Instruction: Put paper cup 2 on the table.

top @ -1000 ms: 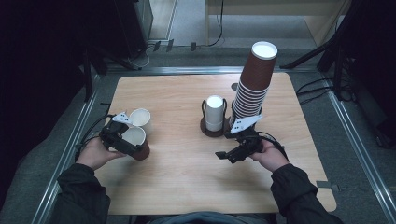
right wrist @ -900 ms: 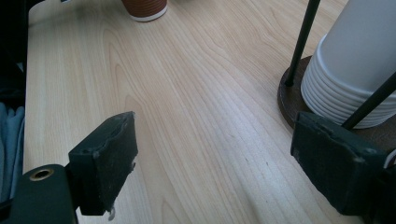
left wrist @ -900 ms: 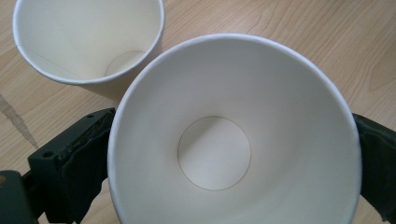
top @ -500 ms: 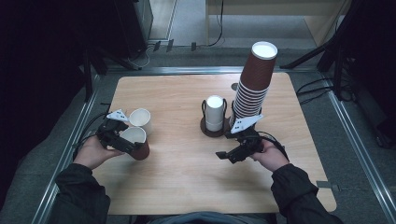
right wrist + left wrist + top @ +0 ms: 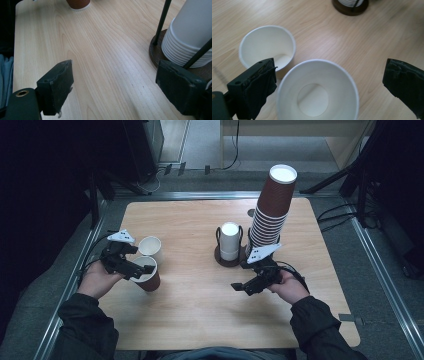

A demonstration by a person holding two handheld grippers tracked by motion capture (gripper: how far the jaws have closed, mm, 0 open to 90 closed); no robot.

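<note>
Brown cup (image 5: 318, 91) stands upright between the spread jaws of the left gripper (image 5: 329, 85), mouth up; white cup (image 5: 267, 47) just beyond the left jaw.

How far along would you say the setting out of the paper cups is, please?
Done: a white paper cup and a brown paper cup stand upright side by side. In hand: the left gripper is open astride the brown one. Left: the tall brown stack and white stack in the holder; the right gripper is open, empty.

Bare table (image 5: 200, 320) lies open between the two hands. A white cup (image 5: 150, 247) stands just beside the brown cup (image 5: 148, 276); the cup holder (image 5: 230, 245) and tall stack (image 5: 270, 210) crowd the right.
</note>
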